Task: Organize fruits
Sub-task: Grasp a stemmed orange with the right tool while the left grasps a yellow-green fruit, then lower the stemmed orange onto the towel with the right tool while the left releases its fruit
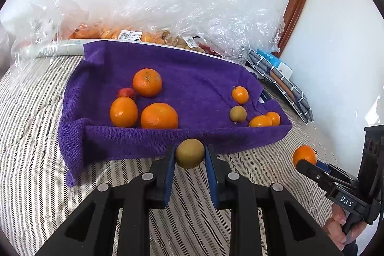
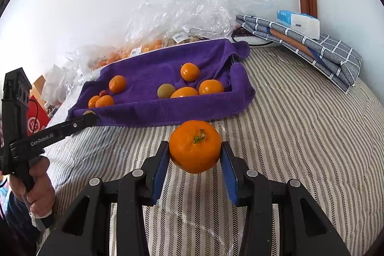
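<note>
My left gripper (image 1: 189,156) was closed on a small brown-green fruit (image 1: 189,153), its blue pads pressing both sides, held just above the striped bed (image 1: 36,160) in front of the purple towel (image 1: 192,68). My right gripper (image 2: 195,155) was clamped on a tangerine (image 2: 195,146), also above the bed and near the towel's front edge; its green stem (image 2: 199,136) faced up and toward the camera, and the fruit was too round to give a long axis. The towel lay shaped like a shallow tray with raised edges. At its left end sat three oranges (image 1: 147,82) close together with a small red fruit (image 1: 126,92) tucked between two of them. At its right end lay three small kumquats (image 1: 240,94), one apart at the back and two touching near the front edge, with another brown-green fruit (image 1: 237,114) just beside them. Behind the towel, clear plastic bags (image 1: 168,16) against the wall held more orange fruit with price labels. A folded checked cloth (image 2: 312,47) lay at the bed's far right corner.
</note>
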A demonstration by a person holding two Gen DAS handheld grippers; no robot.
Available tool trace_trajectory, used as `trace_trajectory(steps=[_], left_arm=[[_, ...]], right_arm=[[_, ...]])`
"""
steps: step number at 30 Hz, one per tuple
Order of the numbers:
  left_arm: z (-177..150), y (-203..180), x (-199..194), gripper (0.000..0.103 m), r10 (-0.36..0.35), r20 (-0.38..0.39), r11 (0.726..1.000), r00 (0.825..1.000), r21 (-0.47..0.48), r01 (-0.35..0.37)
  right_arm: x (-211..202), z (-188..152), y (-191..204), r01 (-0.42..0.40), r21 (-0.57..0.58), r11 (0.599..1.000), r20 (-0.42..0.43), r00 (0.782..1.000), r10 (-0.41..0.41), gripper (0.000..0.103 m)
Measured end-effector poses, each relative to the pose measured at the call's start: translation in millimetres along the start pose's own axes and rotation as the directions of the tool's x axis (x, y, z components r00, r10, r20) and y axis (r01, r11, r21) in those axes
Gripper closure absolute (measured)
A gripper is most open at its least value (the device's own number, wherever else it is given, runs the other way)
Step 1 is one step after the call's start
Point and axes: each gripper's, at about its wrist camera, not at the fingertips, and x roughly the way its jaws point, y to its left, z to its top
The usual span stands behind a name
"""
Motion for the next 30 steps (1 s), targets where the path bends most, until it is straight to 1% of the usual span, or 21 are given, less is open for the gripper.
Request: trace_trajectory(steps=[4,7,10,13,16,20,23,25,30], left_arm=[[4.1,5.0,-4.6,0.079,-0.017,0.012,1.000,1.000,-0.024,0.017],[6.1,7.2,-9.1,0.079,-0.025,0.025,0.999,0.999,-0.038,0.026],[8.4,9.8,-12.4,0.079,-0.030,0.037,0.998,0.999,-0.053,0.032],[12.4,14.2,-17.5,0.079,-0.005,0.048,0.998,0.999,-0.059,0.007],[18.1,25.2,-21.5,0.079,0.008,0.054,0.996,0.998,-0.087,-0.003],[33.7,34.3,-28.1,0.079,0.048,0.075,0.994,0.996,-0.098,-0.040],[51.6,31.8,-23.7,0.079,0.060,0.082,0.995,0.995,-0.085,-0.053],[63.1,28.6,-10.3,0.079,0.067,0.065,0.995,0.996,-0.082,-0.061],[76.3,24.7,24.1,0.079,0.092,0.030,0.992,0.995,-0.092,-0.089]], right_arm=[[-1.0,1.8,-1.0,0.054,-0.005,0.999,-0.010,0.998,-0.054,0.061],[-6.6,8.2,-1.5,0.050,0.007,0.999,-0.012,0.999,-0.050,0.061],[-14.3,18.1,1.6,0.059,0.006,0.998,0.006,0.998,-0.059,0.061],[-19.5,29.4,5.2,0.052,0.009,0.999,0.018,0.999,-0.052,0.061],[-22.0,41.2,11.4,0.059,-0.007,0.998,0.026,0.998,-0.059,0.061],[-21.6,53.3,18.2,0.050,-0.034,0.998,0.042,0.998,-0.048,0.061],[-9.3,64.8,22.0,0.043,-0.050,0.998,0.045,0.998,-0.041,0.061],[4.3,73.4,23.4,0.042,-0.061,0.997,0.045,0.998,-0.040,0.061],[48.5,91.2,19.3,0.035,-0.049,0.998,0.012,0.999,-0.034,0.061]])
